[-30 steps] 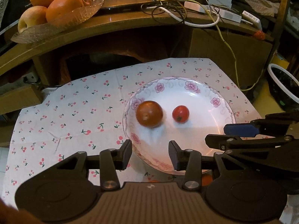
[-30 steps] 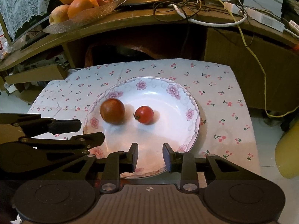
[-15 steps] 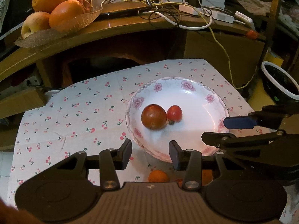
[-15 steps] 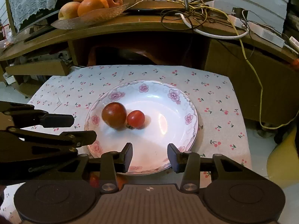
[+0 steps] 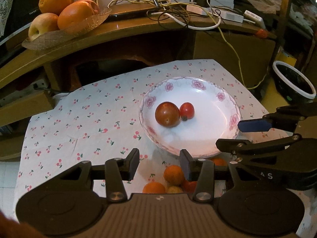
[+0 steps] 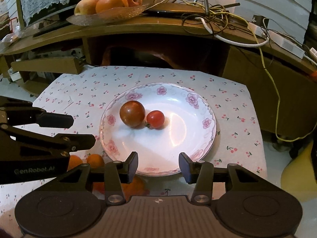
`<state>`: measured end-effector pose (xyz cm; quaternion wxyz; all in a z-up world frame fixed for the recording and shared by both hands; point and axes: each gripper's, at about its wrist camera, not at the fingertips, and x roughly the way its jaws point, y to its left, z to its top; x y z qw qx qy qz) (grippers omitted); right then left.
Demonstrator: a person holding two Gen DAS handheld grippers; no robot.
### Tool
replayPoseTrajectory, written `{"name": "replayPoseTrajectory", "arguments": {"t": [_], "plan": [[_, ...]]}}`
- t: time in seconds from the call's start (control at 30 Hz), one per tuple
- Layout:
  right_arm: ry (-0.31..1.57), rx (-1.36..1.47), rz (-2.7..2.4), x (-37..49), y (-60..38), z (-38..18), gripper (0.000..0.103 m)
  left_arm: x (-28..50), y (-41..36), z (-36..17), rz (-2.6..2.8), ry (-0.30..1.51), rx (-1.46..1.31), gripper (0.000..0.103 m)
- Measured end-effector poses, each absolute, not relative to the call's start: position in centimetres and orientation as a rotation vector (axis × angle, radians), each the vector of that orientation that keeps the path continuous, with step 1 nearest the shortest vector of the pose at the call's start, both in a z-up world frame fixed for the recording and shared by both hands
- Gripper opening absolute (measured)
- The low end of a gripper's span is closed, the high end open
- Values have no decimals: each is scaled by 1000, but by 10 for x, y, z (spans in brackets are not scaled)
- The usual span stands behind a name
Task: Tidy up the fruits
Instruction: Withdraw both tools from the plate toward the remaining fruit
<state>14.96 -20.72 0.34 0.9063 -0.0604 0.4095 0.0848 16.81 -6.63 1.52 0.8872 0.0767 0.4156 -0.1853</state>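
Observation:
A white flowered plate on the cherry-print cloth holds a large dark red tomato touching a small red tomato. Several small orange and red fruits lie on the cloth at the plate's near edge, partly hidden by the grippers. My left gripper is open and empty above the cloth near those fruits. My right gripper is open and empty over the plate's near rim. Each gripper shows at the side of the other's view.
A wooden shelf behind the table carries a glass dish of oranges and apples and tangled cables. A dark bowl with a white rim stands on the floor at the right. A yellow object is at the right.
Both grippers have pulled back and up, so the plate looks farther and the small fruits at its near edge have come into view. The two tomatoes rolled together. Both grippers opened wider.

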Motion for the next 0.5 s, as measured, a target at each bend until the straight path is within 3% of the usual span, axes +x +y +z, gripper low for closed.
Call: {"name": "replayPoseTrajectory", "arguments": {"t": [0.5], "plan": [[837, -156, 184, 135, -202, 3, 47, 155, -60, 10, -406, 876, 197, 49]]}}
